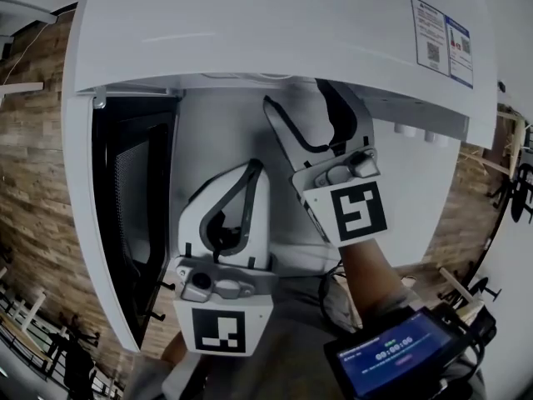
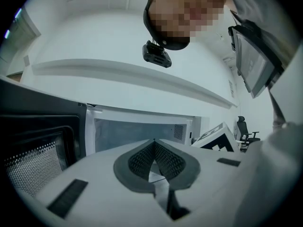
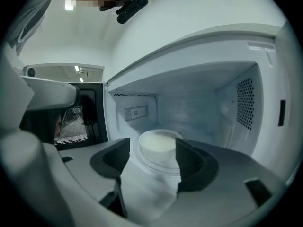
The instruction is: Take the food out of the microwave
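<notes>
Nearest the person, below and right of the white box-shaped microwave [image 1: 250, 40], a dark handheld device with a lit blue screen [image 1: 400, 352] sits by the right forearm. The left gripper [image 1: 252, 167] is in front of the microwave's open mouth, towards its door side. Its own view shows the jaws clenched tip to tip [image 2: 154, 142] with nothing between them.

The right gripper [image 1: 300, 98] reaches further in towards the mouth. Its jaws are released and stand well apart [image 3: 152, 148].

The black microwave door with a perforated window [image 1: 125, 207] hangs wide open at the microwave's left side.

Inside the cavity, on the round clear glass turntable [image 3: 156, 168], stands the round white bowl of pale food [image 3: 158, 144]. It is upright with its mouth facing up, so its axis runs vertically. It sits near the middle of the cavity floor, in line with the gap between the right jaws. The left pad is clear of it, but whether the right pad touches it cannot be told.

Only the right gripper view shows the bowl. In the head view the microwave's top covers the cavity, and in the left gripper view that gripper's jaws cover the cavity floor.
</notes>
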Demonstrator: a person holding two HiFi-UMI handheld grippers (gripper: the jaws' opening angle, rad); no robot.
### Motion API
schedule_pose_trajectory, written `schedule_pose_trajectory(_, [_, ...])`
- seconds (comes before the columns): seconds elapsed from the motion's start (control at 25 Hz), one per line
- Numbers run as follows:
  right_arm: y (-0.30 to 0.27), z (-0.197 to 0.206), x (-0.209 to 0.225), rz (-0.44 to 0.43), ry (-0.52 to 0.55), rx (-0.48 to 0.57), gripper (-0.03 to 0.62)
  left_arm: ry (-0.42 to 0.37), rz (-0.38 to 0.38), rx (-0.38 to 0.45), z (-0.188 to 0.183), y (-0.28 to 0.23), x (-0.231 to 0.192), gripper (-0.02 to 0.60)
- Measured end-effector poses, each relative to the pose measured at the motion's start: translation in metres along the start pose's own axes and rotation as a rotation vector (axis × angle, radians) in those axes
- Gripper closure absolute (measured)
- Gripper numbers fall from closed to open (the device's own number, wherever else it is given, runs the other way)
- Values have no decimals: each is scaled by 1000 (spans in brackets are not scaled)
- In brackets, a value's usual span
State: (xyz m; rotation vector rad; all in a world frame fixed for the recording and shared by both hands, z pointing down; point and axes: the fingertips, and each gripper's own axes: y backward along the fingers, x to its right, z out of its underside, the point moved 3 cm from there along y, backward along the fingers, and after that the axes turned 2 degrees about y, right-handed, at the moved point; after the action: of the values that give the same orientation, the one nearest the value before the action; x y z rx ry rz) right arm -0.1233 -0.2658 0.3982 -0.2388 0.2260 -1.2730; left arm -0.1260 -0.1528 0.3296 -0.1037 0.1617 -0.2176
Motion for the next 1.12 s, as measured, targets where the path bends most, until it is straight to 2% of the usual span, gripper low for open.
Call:
schedule_pose_trajectory(0.24, [-26,8,5,49,9,-56,126,18,-7,-18,5,0,-8,575])
schedule_pose_trajectory(0.36, [-41,8,9,79,9,-69,94,25,-15,-19,5,0,-17,575])
schedule_pose_trajectory(0.52, [-59,9,18,122,5,-86,80,48,-21,-31,10,-1,-24,575])
schedule_pose_trajectory(0.68, [-74,9,13,138,83,-116,74,56,-3,-42,11,-2,-26,575])
schedule_pose_trajectory(0.92, [-81,12,14,145,28,-111,74,65,-9,-31,9,-1,-32,575])
schedule_pose_trajectory(1.12, [-83,14,17,142,53,-104,77,69,-25,-23,6,3,-39,575])
